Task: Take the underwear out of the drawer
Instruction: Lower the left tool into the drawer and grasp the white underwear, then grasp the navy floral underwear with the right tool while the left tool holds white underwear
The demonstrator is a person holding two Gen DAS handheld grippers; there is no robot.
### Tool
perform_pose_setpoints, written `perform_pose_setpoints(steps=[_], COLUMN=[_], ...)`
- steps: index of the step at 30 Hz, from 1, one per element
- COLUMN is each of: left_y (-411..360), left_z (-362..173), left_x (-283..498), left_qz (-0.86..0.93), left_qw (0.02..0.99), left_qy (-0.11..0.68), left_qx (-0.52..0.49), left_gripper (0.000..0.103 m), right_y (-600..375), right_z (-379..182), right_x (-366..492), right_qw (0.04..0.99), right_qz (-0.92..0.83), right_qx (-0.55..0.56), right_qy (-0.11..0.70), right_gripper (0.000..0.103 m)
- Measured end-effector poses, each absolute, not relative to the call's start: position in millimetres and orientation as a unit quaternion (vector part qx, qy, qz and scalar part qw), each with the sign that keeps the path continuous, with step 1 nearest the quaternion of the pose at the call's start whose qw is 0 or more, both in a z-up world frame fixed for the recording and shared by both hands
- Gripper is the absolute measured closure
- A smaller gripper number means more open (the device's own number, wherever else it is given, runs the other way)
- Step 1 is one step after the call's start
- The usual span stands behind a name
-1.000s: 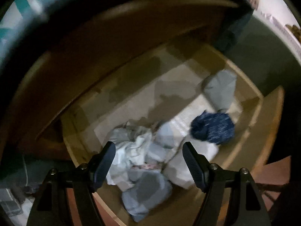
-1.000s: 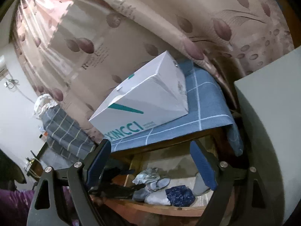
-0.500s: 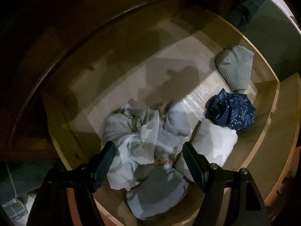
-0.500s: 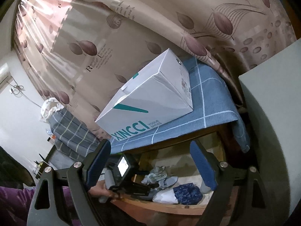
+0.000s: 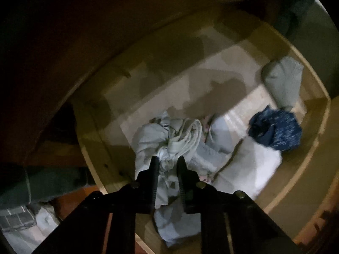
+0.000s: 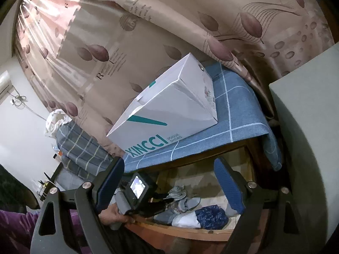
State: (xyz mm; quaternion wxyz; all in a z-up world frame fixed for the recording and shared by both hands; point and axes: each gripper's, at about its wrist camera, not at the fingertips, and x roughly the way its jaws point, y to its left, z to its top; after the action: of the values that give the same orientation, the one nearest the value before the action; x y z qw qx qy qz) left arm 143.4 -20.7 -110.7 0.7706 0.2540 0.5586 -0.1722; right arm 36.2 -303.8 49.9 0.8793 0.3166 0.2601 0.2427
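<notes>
The open wooden drawer (image 5: 313, 146) holds a heap of small garments. In the left wrist view my left gripper (image 5: 168, 160) points steeply down into it, its jaws closing, and a fold of the pale crumpled underwear (image 5: 180, 135) is pinched between the pads. A navy patterned piece (image 5: 277, 131), a white piece (image 5: 254, 165) and a grey piece (image 5: 281, 80) lie to the right. The right wrist view shows my right gripper (image 6: 169, 163) open and holding nothing, hanging in front of the drawer (image 6: 180, 230), with the left gripper (image 6: 169, 200) at the pale underwear (image 6: 178, 191).
A white box (image 6: 165, 114) lies on a blue checked cloth (image 6: 239, 114) on top of the cabinet, with a patterned curtain (image 6: 148, 31) behind. A grey cabinet side (image 6: 307, 127) stands at the right. A hand (image 6: 112, 213) holds the left gripper.
The left gripper has sunk into the drawer and its jaws have gone from wide apart to pinched on the pale underwear. The right gripper has kept still and open.
</notes>
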Motion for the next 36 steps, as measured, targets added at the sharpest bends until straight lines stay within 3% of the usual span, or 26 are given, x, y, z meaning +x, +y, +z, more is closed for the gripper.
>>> perform_pose_setpoints(steps=[15,26,29,31,33,36], left_y=[-15.5,20.4,26.9,30.1,31.8,32.5], left_z=[-25.0,21.4,23.9,25.0,26.8,28.6], left_x=[88.0,67.4,64.7,64.0,62.9,61.5], left_qz=[-0.205,-0.232,-0.236,-0.239,-0.241,-0.245], left_qw=[0.843,0.867,0.869,0.870,0.872,0.873], left_qy=[0.475,0.436,0.433,0.429,0.425,0.421], left_qx=[0.150,0.064,0.047,0.039,0.033,0.028], left_gripper=[0.091,0.091,0.091,0.091,0.091,0.091], right_y=[-286.8,-203.2,-181.3,-171.4,-162.7,-152.8], right_z=[38.6,-12.6,-43.3,-59.5,-76.9,-94.4], right_x=[49.3,87.9,99.7,105.3,112.3,123.2], right_qw=[0.877,0.828,0.797,0.782,0.765,0.748], right_qz=[0.224,0.236,0.234,0.231,0.225,0.218], right_qx=[0.283,0.133,0.101,0.079,0.055,0.032], right_qy=[0.316,0.491,0.547,0.574,0.601,0.626], right_gripper=[0.016,0.017,0.025,0.039,0.046,0.047])
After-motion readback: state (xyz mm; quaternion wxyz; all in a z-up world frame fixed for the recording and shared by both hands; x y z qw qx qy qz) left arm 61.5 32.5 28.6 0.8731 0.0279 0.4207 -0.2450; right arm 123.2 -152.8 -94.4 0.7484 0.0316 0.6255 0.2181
